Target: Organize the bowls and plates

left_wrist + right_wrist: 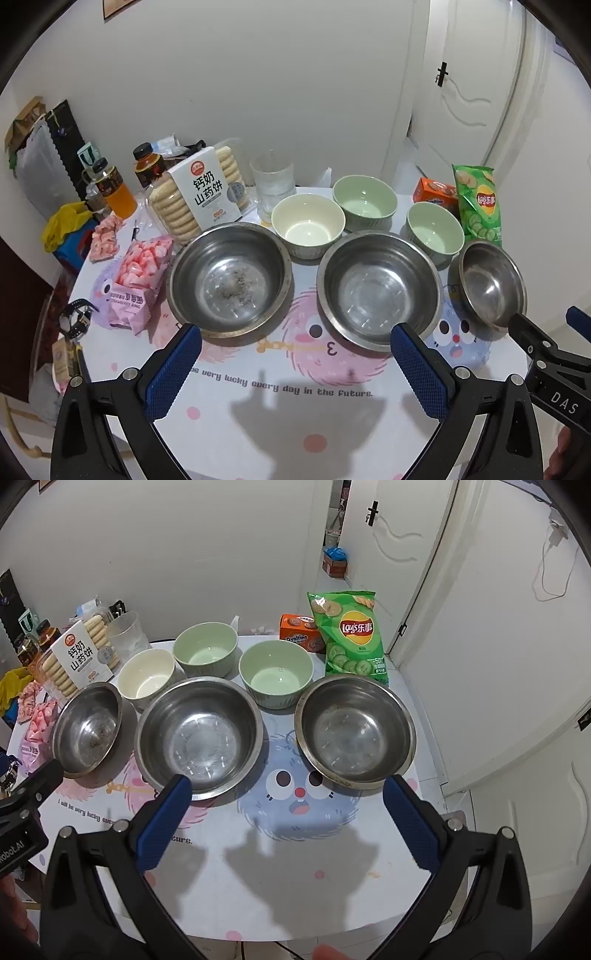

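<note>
Lighting: even, cool indoor light falling from above/behind. Gripper shadows lying soft on table. Glare spots showing in steel bowls. Fisheye bending edges w/ black vignette at corners. Focus holding sharp.

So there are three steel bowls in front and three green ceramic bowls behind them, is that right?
Not quite. The three steel bowls are in front, but behind them only two ceramic bowls are green; the third, on the left, is cream. The right wrist view shows all six.
</note>
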### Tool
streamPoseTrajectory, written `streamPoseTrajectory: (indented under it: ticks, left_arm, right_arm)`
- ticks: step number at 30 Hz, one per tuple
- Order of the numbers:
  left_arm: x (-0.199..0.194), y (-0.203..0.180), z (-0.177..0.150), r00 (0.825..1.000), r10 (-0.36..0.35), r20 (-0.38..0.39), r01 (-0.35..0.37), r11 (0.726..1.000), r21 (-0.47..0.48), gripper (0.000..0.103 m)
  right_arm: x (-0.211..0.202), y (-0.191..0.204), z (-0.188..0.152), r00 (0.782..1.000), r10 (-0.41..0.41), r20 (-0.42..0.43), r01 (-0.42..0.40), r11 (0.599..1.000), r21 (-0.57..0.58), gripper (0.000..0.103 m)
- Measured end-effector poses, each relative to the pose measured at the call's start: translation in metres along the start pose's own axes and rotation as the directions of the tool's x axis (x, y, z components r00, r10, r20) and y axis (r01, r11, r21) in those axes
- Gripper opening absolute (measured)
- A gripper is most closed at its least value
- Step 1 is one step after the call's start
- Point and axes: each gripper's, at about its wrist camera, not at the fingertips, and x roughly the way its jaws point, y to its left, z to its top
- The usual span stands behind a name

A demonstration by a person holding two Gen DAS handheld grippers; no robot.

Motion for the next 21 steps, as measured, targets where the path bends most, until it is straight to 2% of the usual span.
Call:
streamPoseTrajectory:
  ticks: [15, 21]
  left_arm:
    - [-0.005, 0.012, 0.001, 1.000, 0.002, 0.000, -0.002, 1.000, -0.004, 0.103]
    - [-0.003, 0.006, 0.000, 1.000, 0.006, 0.004, -0.006, 1.000, 0.000, 0.103]
  right_arm:
    - [0.001, 0.000, -0.001, 1.000, -0.002, 0.006, 0.002, 1.000, -0.002, 0.103]
    - [0.001, 0.000, -0.001, 1.000, -0.003, 0.006, 0.003, 1.000, -0.002, 0.103]
